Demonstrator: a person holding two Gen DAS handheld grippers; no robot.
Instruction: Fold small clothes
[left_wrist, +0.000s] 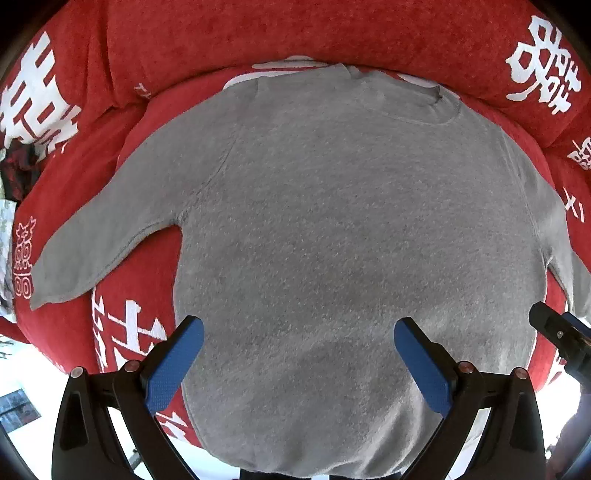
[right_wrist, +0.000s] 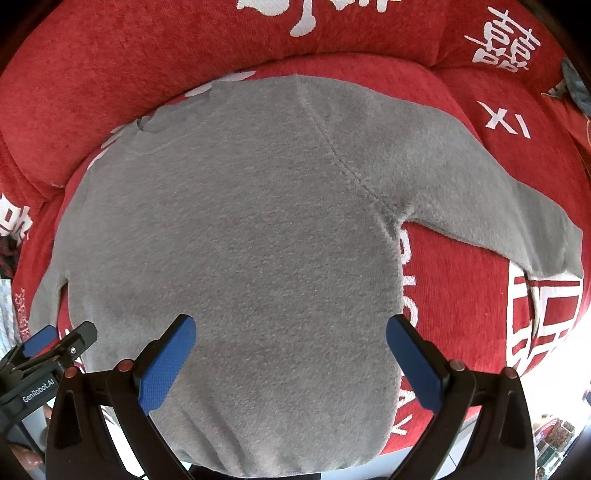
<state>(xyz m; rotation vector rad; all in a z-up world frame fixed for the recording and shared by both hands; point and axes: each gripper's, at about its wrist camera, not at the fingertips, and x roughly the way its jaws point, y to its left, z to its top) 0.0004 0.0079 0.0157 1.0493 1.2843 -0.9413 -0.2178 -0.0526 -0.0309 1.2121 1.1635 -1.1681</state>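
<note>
A small grey long-sleeved sweater (left_wrist: 332, 221) lies flat on a red sofa seat, collar at the far side, hem toward me. Its left sleeve (left_wrist: 96, 243) stretches out to the left. In the right wrist view the same sweater (right_wrist: 240, 229) shows its right sleeve (right_wrist: 498, 206) spread to the right. My left gripper (left_wrist: 299, 332) hovers open over the lower body of the sweater, nothing between its blue pads. My right gripper (right_wrist: 290, 330) is open too, above the sweater's lower right part. Each gripper shows at the edge of the other's view.
The red sofa cover (left_wrist: 221, 33) carries white printed characters, with the backrest cushion (right_wrist: 147, 44) rising behind the sweater. The seat's front edge falls away to a bright floor (left_wrist: 33, 373) at lower left. The other gripper (left_wrist: 561, 332) is close on the right.
</note>
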